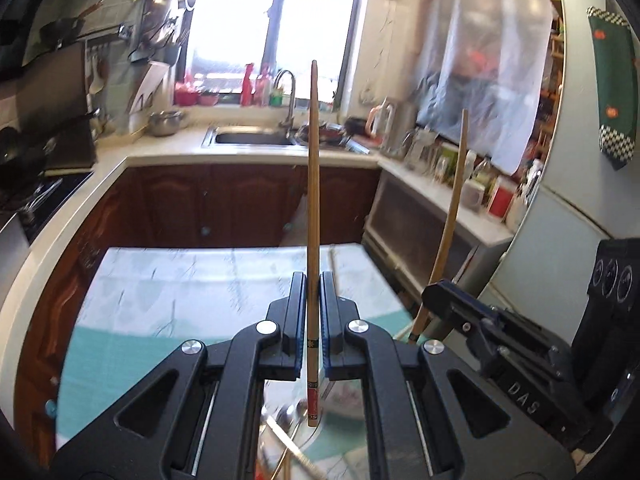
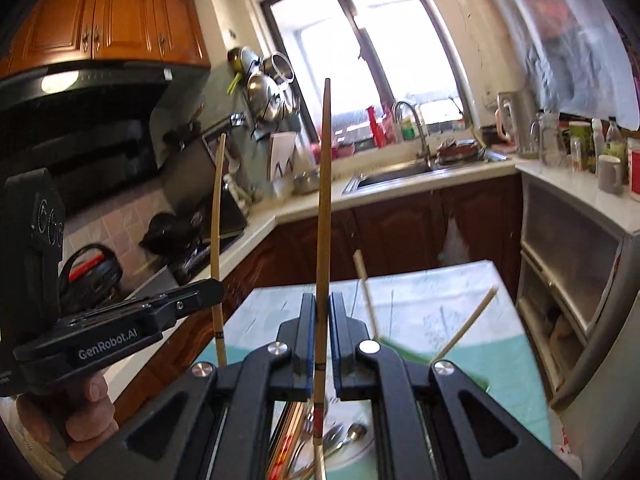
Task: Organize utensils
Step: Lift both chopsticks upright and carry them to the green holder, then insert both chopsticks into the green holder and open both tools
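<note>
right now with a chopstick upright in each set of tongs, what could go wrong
1. The left tongs pinch their chopstick near its lower end, so the long free length might pivot or slip.
2. The right tongs hold theirs the same way; the two grippers are close, so the sticks could knock together.
3. Spoons and forks lie below, so a dropped stick might scatter them.

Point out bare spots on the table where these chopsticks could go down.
The far half of the tablecloth, toward the brown cabinets, lies bare. Crowded: the plate of spoons below both grippers, and the green holder with sticks at right.
</note>
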`<action>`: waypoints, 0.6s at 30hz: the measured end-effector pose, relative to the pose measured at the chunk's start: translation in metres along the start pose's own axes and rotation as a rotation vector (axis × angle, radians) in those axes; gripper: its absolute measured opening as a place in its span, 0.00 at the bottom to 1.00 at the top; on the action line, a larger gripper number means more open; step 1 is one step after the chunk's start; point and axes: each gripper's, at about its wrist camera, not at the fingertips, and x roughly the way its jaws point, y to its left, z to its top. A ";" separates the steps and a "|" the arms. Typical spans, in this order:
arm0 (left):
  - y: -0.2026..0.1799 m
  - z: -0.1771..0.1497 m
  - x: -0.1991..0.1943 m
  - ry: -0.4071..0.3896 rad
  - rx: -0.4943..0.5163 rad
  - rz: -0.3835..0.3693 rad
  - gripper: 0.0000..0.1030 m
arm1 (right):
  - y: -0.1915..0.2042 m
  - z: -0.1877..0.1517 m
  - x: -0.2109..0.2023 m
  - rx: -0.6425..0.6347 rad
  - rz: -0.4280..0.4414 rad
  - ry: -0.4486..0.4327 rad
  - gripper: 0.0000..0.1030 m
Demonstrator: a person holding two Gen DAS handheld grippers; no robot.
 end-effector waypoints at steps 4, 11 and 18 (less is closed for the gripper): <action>-0.017 0.023 0.024 -0.023 -0.048 -0.060 0.04 | -0.005 0.015 0.014 -0.065 -0.035 -0.081 0.06; -0.004 0.017 0.084 -0.030 -0.116 -0.090 0.04 | -0.018 0.011 0.033 -0.139 -0.059 -0.099 0.06; 0.003 -0.025 0.125 -0.036 -0.117 -0.079 0.04 | -0.027 -0.010 0.048 -0.168 -0.082 -0.080 0.06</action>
